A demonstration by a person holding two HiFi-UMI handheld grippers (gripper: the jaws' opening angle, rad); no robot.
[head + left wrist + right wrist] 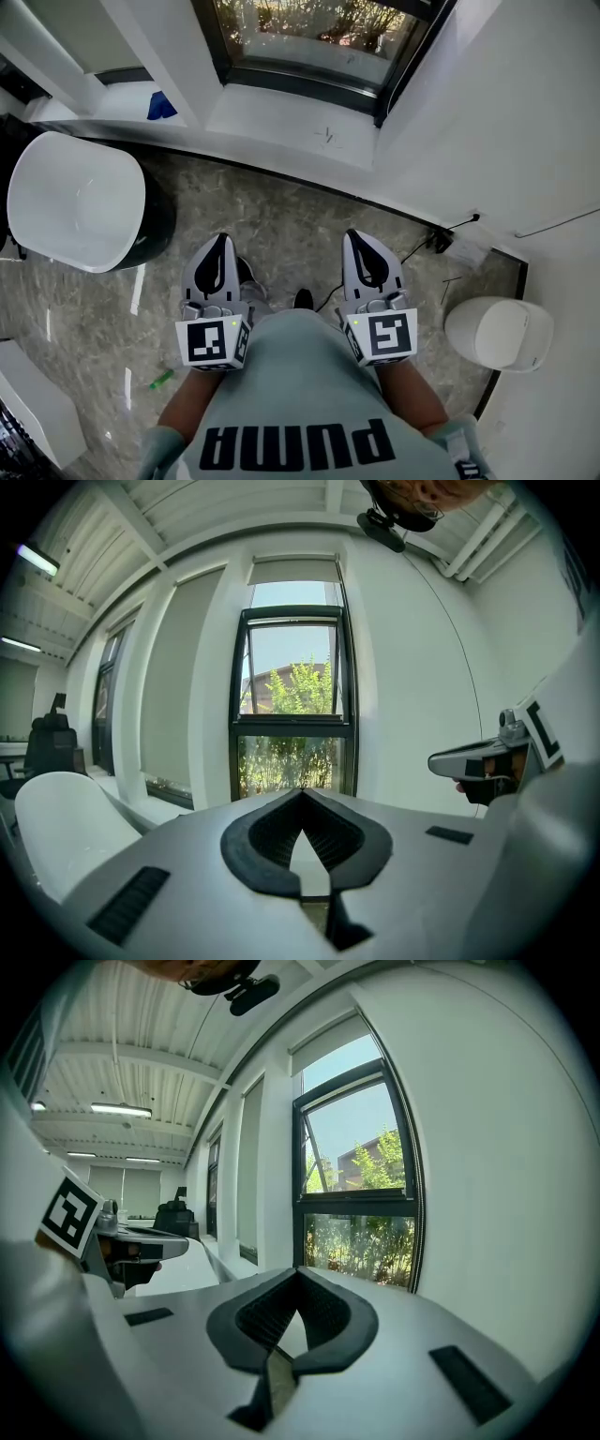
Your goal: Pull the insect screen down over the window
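The tall dark-framed window (292,705) stands straight ahead in the left gripper view, with shrubs behind its glass. A pale roller panel (292,571) sits above the frame; I see no screen over the glass. In the right gripper view the window (361,1185) is ahead and to the right. My left gripper (217,246) and right gripper (361,244) are held side by side in front of my body, short of the sill (281,127). Both are shut with nothing between the jaws. Each shows in the other's view: the right gripper (478,758) and the left gripper (141,1241).
A white rounded chair (75,202) stands at the left on the marble floor. A white bin (497,333) sits at the right by the wall, near a cable and socket (441,239). A small green item (161,379) lies on the floor; something blue (161,105) is on the ledge.
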